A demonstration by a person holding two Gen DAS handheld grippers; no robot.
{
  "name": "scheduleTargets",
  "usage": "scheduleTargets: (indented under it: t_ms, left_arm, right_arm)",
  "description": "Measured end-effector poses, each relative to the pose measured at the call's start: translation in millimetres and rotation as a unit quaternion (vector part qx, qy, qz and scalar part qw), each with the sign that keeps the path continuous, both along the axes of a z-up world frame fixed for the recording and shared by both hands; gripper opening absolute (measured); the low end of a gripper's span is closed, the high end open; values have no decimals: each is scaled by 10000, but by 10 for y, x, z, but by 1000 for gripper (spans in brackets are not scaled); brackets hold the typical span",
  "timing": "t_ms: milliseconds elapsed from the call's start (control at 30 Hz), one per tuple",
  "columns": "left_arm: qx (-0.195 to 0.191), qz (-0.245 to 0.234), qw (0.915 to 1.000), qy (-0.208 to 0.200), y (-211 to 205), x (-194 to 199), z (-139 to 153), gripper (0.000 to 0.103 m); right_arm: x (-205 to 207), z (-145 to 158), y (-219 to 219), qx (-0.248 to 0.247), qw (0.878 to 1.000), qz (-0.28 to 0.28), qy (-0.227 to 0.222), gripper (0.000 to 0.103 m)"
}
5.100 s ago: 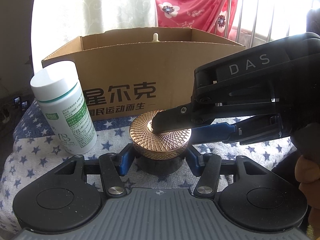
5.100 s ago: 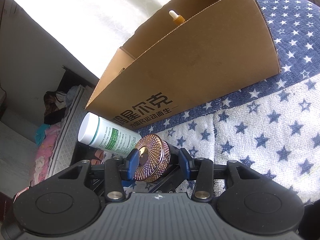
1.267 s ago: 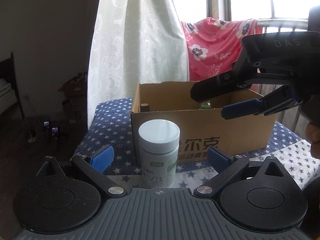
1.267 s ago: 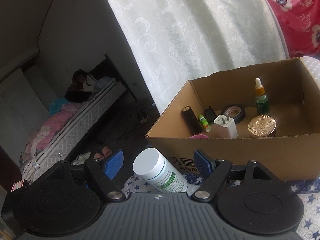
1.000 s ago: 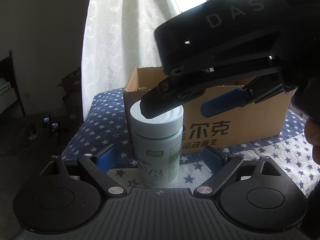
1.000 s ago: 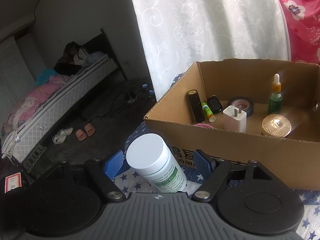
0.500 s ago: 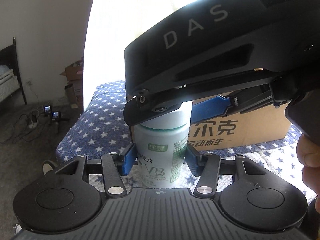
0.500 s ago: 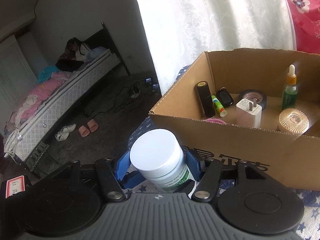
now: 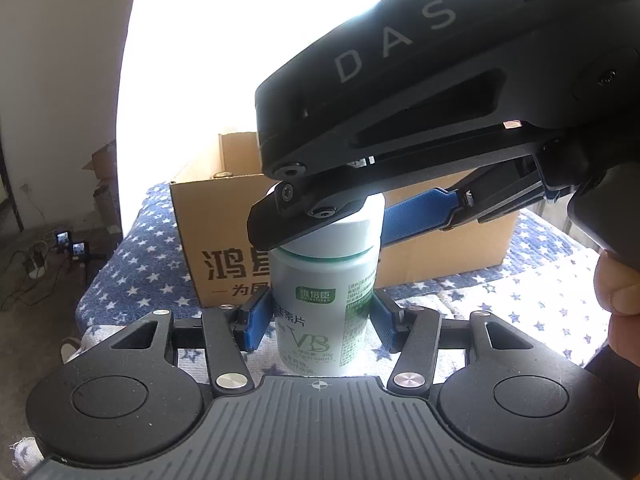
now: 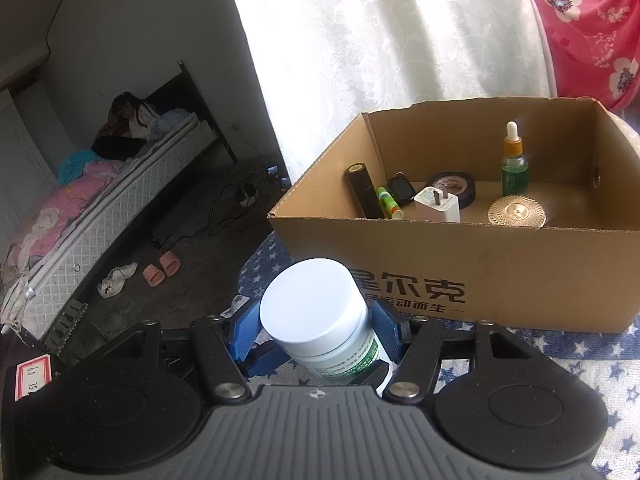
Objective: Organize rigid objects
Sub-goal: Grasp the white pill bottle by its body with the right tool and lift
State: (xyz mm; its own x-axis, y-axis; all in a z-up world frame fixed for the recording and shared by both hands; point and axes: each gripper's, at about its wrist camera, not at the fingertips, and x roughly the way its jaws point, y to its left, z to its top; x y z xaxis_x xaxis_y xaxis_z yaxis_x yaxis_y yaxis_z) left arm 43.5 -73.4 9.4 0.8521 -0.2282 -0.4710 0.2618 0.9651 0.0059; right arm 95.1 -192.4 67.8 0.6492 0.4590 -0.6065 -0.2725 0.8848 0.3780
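A white bottle (image 9: 320,280) with a white cap and green label stands upright on the star-patterned cloth (image 9: 132,264), in front of the cardboard box (image 9: 208,216). My left gripper (image 9: 320,320) is shut on the bottle's body, with a blue pad pressing on each side. My right gripper (image 9: 348,224) comes in from the upper right and is shut on the cap. In the right wrist view, the right gripper (image 10: 316,328) holds the bottle (image 10: 312,300) just under its cap. I cannot tell whether the bottle's base touches the cloth.
The open box (image 10: 520,272) holds a gold-lid jar (image 10: 516,212), a green dropper bottle (image 10: 514,164), a white charger (image 10: 438,204), a tape roll (image 10: 452,188), a black tube (image 10: 362,190) and small items. The table edge drops to the floor on the left, where slippers (image 10: 160,268) lie.
The gold-lid jar held five seconds ago now lies in the box. Within the last second both grippers moved in around the white bottle and closed on it.
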Motion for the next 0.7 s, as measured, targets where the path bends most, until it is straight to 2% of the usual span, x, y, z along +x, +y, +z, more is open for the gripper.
scheduleTargets:
  t_ms: [300,700]
  left_arm:
    - [140,-152,9997,145,-176,-72,-84,53]
    - [224,-159,9996,93,-232,-193,-76,54]
  right_arm:
    - [-19,-103,-92,-142,9997,-180,80,64]
    - [-22,-194,-149,-75,9998,-166,111,63]
